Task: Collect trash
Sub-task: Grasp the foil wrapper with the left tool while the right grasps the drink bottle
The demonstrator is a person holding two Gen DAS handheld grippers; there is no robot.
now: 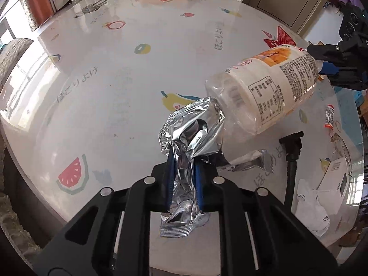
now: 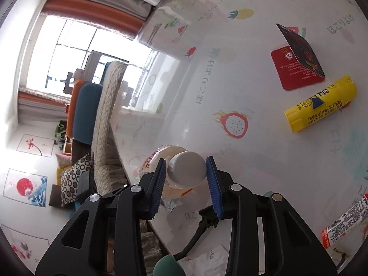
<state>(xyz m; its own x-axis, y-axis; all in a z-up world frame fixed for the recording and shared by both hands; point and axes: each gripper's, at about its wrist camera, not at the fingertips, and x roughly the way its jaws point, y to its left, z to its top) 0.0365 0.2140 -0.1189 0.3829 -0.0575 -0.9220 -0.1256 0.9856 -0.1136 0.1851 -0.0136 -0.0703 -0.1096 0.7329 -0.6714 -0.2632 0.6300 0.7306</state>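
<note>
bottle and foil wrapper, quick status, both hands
Left gripper shut on foil wrapper. Right gripper shut on bottle cap end, bottle lifted. Glue stick, red card on table.

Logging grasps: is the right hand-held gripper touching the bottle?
Touching. In the right wrist view both pads of the right hand-held gripper press the bottle at its cap.

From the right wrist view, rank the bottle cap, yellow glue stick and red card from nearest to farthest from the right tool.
1. Bottle cap, between the right tool's fingers.
2. Yellow glue stick, up to the right.
3. Red card, just beyond the stick.
</note>
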